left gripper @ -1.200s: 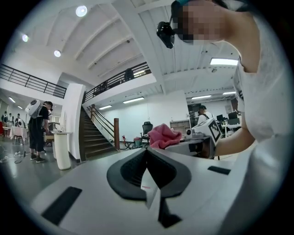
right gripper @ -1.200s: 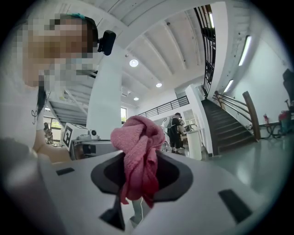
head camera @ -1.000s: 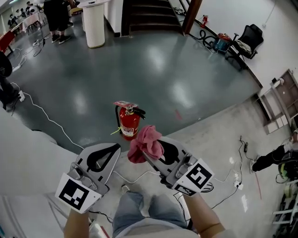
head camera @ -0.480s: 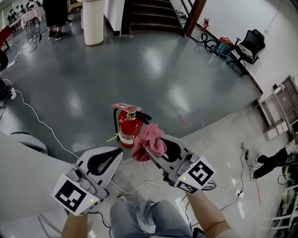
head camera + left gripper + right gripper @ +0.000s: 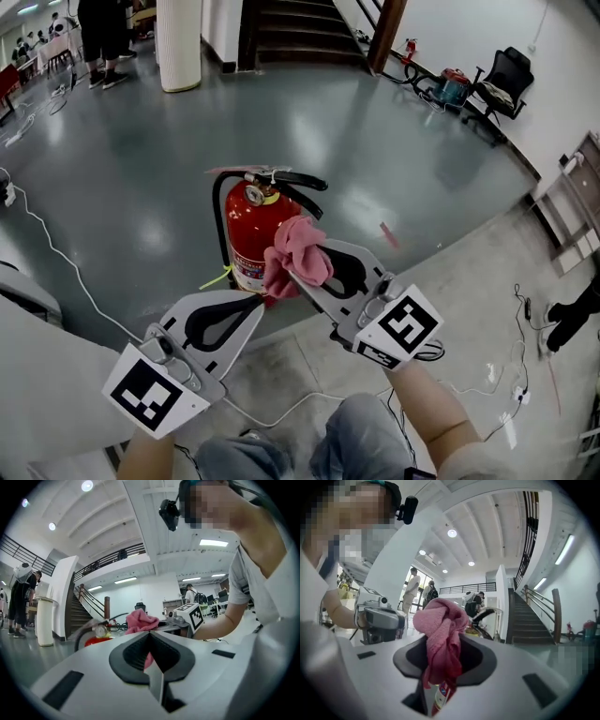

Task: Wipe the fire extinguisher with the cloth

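A red fire extinguisher (image 5: 246, 234) with a black handle and hose stands upright on the grey floor. My right gripper (image 5: 292, 274) is shut on a bunched pink cloth (image 5: 295, 253), which rests against the cylinder's right side. In the right gripper view the pink cloth (image 5: 442, 641) fills the jaws, and a strip of the extinguisher (image 5: 440, 696) shows below it. My left gripper (image 5: 255, 306) is shut and empty, its tip close to the extinguisher's base. The left gripper view shows the extinguisher (image 5: 97, 637) and the cloth (image 5: 141, 621) just beyond the closed left gripper (image 5: 151, 633).
White cables (image 5: 66, 262) trail over the floor at left and in front of me. A white pillar (image 5: 178, 42) and stairs (image 5: 300, 28) stand at the back, people (image 5: 103, 33) at the far left. Chairs and gear (image 5: 492, 84) line the right wall.
The extinguisher has come much nearer and larger in the head view. Both grippers have closed in on it, and the cloth now lies against its side.
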The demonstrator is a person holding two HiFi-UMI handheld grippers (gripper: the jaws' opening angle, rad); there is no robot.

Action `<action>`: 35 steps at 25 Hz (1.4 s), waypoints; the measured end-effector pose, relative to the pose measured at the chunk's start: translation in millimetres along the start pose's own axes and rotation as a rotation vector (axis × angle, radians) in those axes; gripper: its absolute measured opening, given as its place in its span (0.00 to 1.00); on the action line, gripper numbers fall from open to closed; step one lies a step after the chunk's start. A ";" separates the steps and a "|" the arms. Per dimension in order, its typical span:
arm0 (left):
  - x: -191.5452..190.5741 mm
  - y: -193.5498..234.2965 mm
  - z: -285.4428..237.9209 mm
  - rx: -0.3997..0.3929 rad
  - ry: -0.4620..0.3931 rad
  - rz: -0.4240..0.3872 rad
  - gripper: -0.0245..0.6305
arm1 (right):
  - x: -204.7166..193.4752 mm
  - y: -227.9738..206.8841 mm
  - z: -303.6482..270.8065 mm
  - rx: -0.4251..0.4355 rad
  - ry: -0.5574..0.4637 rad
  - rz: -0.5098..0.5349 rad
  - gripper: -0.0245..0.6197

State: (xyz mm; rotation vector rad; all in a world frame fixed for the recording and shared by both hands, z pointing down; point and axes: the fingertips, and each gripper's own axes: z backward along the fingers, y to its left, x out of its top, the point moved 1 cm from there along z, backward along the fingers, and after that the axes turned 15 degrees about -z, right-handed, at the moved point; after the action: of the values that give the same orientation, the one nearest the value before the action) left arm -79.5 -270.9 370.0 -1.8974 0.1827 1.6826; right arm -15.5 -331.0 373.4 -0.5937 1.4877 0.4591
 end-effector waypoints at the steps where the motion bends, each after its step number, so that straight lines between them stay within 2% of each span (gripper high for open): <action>1: -18.5 -4.3 0.1 0.010 -0.004 0.009 0.05 | -14.2 -5.4 -3.4 -0.011 -0.012 0.023 0.25; 5: -75.2 -25.6 6.4 0.044 -0.015 -0.006 0.05 | -54.2 -20.3 -15.2 -0.051 -0.051 0.109 0.25; 8: -104.7 -40.3 10.3 0.069 0.013 -0.033 0.05 | -66.5 -25.2 -24.4 -0.087 -0.076 0.193 0.25; 14: -120.8 -50.2 8.8 0.126 0.006 -0.045 0.05 | -77.1 -29.1 -42.8 -0.172 -0.156 0.453 0.25; 17: -121.2 -48.2 10.3 0.148 0.012 -0.042 0.05 | -95.0 -31.1 -44.7 -0.216 -0.166 0.523 0.25; 20: -123.3 -48.0 12.4 0.163 0.025 -0.051 0.05 | -132.6 -32.3 -46.5 -0.235 -0.125 0.541 0.25; 24: -132.7 -51.9 15.0 0.168 0.054 -0.024 0.05 | -189.6 -35.5 -47.6 -0.240 -0.070 0.537 0.25; 30: -136.9 -56.5 13.9 0.180 0.045 -0.024 0.05 | -275.4 -41.4 -51.0 -0.203 0.086 0.487 0.25; 35: -137.2 -63.7 9.9 0.169 0.039 -0.020 0.05 | -277.2 -42.0 -50.9 -0.184 0.142 0.390 0.25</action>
State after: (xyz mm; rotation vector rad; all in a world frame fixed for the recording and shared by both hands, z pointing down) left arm -84.2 -251.6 520.3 -1.8012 0.3112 1.5661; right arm -41.2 -374.9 653.7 -0.4859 1.7165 0.8784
